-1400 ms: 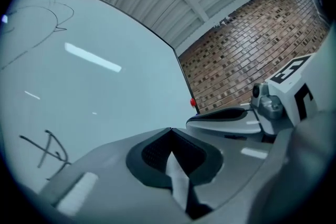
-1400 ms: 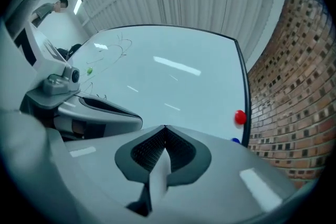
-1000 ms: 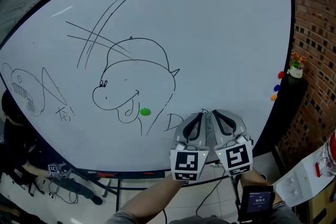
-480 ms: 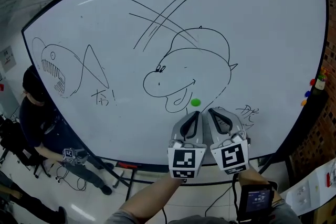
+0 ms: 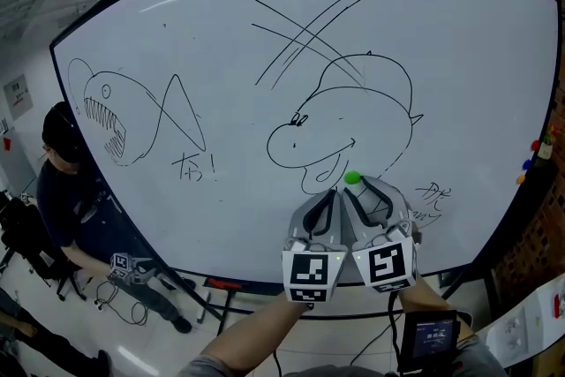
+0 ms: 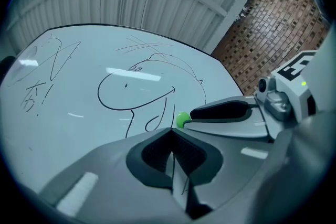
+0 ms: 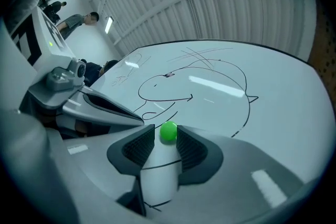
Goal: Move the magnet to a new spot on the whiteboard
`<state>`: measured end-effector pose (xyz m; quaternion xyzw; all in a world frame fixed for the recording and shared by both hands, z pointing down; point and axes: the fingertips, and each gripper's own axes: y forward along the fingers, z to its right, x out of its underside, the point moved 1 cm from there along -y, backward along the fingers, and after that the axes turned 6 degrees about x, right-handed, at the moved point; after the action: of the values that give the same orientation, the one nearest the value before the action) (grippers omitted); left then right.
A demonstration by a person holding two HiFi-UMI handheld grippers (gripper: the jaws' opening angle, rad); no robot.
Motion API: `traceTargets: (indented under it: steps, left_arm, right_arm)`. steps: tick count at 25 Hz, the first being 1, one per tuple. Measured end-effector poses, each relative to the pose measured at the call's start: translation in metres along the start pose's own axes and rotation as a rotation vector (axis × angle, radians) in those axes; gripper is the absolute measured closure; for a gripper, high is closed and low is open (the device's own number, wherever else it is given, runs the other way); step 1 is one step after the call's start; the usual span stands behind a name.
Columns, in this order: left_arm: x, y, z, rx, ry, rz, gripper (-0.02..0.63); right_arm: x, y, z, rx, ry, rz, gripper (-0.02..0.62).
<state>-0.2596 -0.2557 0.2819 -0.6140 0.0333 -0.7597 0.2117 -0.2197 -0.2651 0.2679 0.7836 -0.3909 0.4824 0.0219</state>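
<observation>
Since the magnet [image 5: 352, 178] is a small, hard, smooth green button clinging to the whiteboard [image 5: 221, 31] just under the drawing [image 5: 340, 132], it is probably light but slippery, best pinched across its rim and slid or peeled off. The right gripper [image 7: 167, 137] has just been opening its jaws, which straddle the magnet without clearly pressing it. The left gripper [image 6: 171, 131] is closed on nothing.
</observation>
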Motion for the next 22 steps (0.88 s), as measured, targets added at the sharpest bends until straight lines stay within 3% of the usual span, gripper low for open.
traceTargets:
  steps: [8,22]
  left_arm:
    - [-0.002,-0.001,-0.007,0.006,-0.003,0.008,0.609]
    - [0.0,0.01,0.022,0.065,-0.011,0.003,0.609]
  right_arm:
    - [-0.001,0.012,0.001,0.08,-0.18,-0.03,0.45]
    - [0.022,-0.005,0.023,0.09,-0.111,-0.1,0.469]
